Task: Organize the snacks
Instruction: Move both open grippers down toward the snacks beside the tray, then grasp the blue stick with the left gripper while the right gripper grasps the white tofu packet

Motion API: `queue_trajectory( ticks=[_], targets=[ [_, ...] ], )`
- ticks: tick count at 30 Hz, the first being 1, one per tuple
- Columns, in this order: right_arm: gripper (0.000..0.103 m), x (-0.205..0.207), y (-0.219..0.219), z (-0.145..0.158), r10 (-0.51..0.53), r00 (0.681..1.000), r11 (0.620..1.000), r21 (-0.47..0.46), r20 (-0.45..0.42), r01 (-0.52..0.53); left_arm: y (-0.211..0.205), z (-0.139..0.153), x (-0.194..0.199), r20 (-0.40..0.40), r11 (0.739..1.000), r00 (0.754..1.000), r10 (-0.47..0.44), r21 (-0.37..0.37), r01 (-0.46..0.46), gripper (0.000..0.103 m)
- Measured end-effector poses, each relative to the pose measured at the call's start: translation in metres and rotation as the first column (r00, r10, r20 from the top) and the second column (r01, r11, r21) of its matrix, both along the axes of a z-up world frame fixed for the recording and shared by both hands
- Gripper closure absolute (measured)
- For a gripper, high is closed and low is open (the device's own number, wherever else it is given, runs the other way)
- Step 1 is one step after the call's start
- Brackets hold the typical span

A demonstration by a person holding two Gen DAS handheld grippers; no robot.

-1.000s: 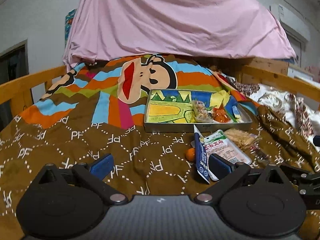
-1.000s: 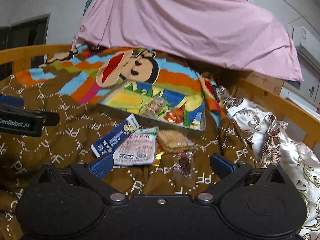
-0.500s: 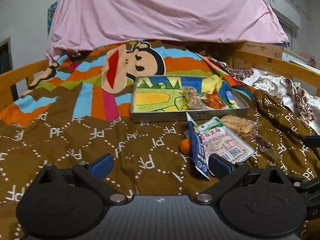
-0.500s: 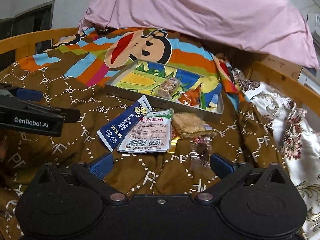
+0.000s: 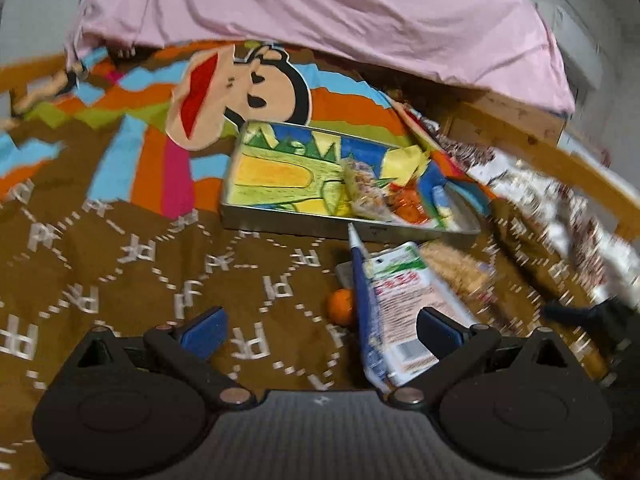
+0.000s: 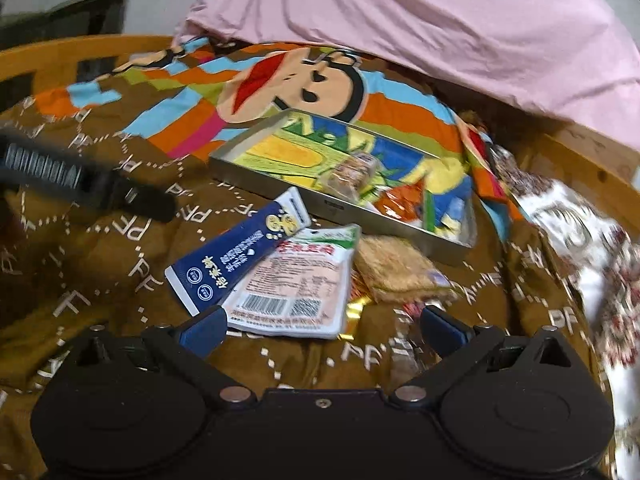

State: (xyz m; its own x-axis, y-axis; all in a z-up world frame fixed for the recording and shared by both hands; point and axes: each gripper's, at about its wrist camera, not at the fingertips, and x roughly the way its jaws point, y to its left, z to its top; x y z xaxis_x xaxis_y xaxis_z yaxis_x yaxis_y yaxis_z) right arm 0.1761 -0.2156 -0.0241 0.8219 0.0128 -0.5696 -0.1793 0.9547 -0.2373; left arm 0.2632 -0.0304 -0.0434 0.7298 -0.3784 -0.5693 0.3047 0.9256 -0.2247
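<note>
Bed with brown patterned blanket (image 5: 120,264) filling lower half of both views, bright cartoon-monkey print across the middle. Pink sheet (image 6: 420,12) draped over the upper frame, pale wall behind at upper left. Wooden bed rail (image 5: 532,136) along right edge, floral bedding (image 6: 592,248) beside it.

Metal tray (image 6: 256,182) at frame centre on the blanket, a few small snack packets (image 6: 352,174) lying in its right part. Just below tray, loose on blanket: blue packet (image 6: 240,252) overlapping white labelled packet (image 6: 296,284), crumbly snack bag (image 6: 396,268) to their right, small orange fruit (image 5: 340,306) left of the blue packet.

Left gripper (image 5: 320,330) at bottom centre, fingers spread wide, holding nothing. Right gripper (image 6: 320,330) likewise wide apart and empty, low over the packets.
</note>
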Motion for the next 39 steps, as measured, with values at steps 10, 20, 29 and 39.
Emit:
queue_trajectory(
  ticks=[10,20,29,39],
  targets=[
    [0.001,0.029,0.019,-0.03,0.053,0.997,0.998,-0.044,-0.055,-0.055,-0.02,-0.021,0.033,-0.102,0.994,0.992,-0.08,-0.084,0.072,0.01],
    [0.001,0.038,0.021,-0.038,0.014,0.999,0.998,-0.066,-0.044,-0.017,-0.041,-0.04,0.045,-0.184,0.993,0.976,-0.119,-0.042,0.114,0.063],
    [0.026,0.037,0.011,-0.032,-0.013,0.996,0.999,0.04,-0.087,0.016,-0.032,-0.042,0.045,-0.222,0.996,0.971,-0.084,-0.045,0.076,0.09],
    [0.016,0.043,-0.033,-0.012,-0.093,0.991,0.956,0.268,-0.098,0.116,-0.018,-0.04,0.041,-0.25,0.996,0.965,-0.086,-0.04,0.078,0.09]
  ],
)
